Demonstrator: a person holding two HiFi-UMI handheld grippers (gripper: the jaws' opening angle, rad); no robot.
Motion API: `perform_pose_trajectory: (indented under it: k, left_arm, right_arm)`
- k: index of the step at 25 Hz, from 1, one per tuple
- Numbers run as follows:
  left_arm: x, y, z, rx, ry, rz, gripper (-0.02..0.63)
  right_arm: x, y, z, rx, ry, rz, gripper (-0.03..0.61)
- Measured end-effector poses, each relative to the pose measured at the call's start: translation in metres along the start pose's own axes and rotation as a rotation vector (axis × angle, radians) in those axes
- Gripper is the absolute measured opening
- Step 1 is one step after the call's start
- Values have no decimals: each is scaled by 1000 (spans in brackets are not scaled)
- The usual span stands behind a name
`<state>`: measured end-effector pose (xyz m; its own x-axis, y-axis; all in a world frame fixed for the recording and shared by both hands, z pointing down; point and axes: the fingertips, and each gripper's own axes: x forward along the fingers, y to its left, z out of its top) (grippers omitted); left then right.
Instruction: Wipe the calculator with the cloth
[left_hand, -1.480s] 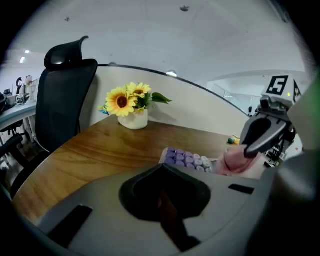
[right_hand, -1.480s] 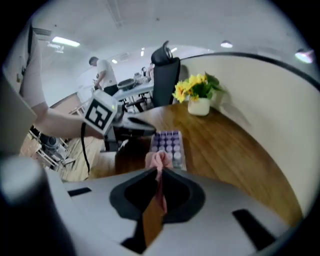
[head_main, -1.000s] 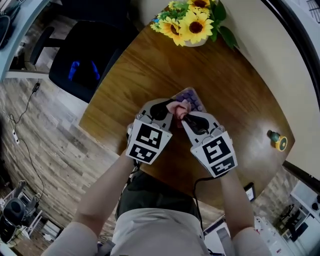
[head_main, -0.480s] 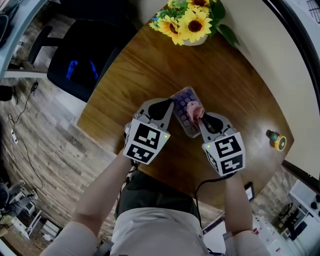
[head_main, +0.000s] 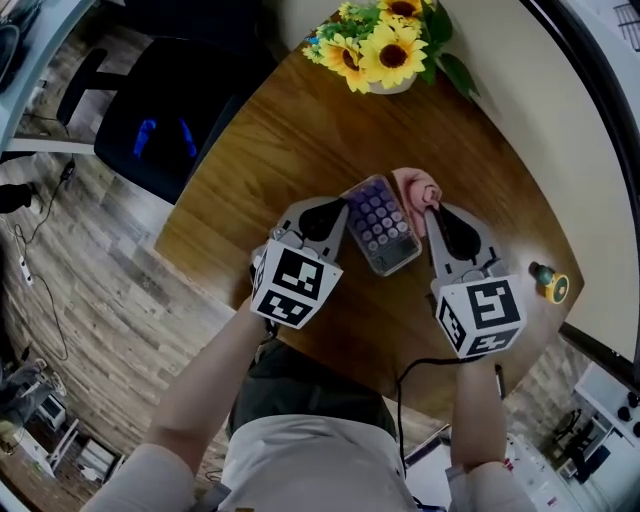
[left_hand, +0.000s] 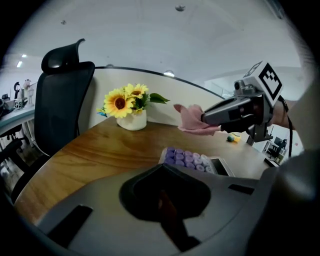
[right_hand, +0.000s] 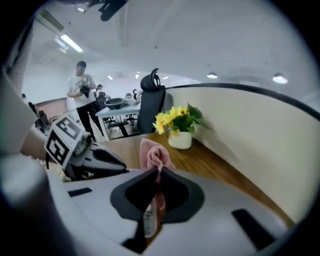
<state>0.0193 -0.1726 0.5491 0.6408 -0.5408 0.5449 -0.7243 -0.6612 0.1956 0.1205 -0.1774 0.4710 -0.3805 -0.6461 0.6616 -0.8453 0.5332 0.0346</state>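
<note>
calculator (head_main: 380, 228) lies flat on the wooden table (head_main: 290, 130) near the centre of the head view, keys up, slanting from upper left to lower right. left gripper (head_main: 333, 212) points in from the lower left, forearm crossing the table edge. its jaws are closed together with nothing between them, tip just beside the calculator's left edge. right gripper (head_main: 431, 208) points in from the lower right, raised off the table, jaws pinched on the bunched pink cloth (head_main: 414, 186) just beside the calculator's upper right corner. sunflowers (head_main: 385, 45) stand at the top.
</note>
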Motion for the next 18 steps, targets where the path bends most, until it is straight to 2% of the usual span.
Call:
perform_pose_trajectory:
  k: [3, 6, 10, 14, 18]
  left_arm:
    - [1, 0, 0, -9, 5, -8, 2]
    - [1, 0, 1, -9, 4, -8, 2]
    - [1, 0, 1, -3, 1, -5, 2]
    - [1, 0, -1, -14, 6, -13, 2]
    - [1, 1, 1, 2, 3, -20, 2]
  right_arm:
    - [15, 46, 15, 19, -38, 173, 25]
    - [38, 75, 1, -15, 27, 241, 25]
    - [56, 83, -28, -12, 117, 260, 25]
    - [54, 69, -41, -66, 165, 233, 25]
    - [47, 39, -48, 12, 161, 172, 21]
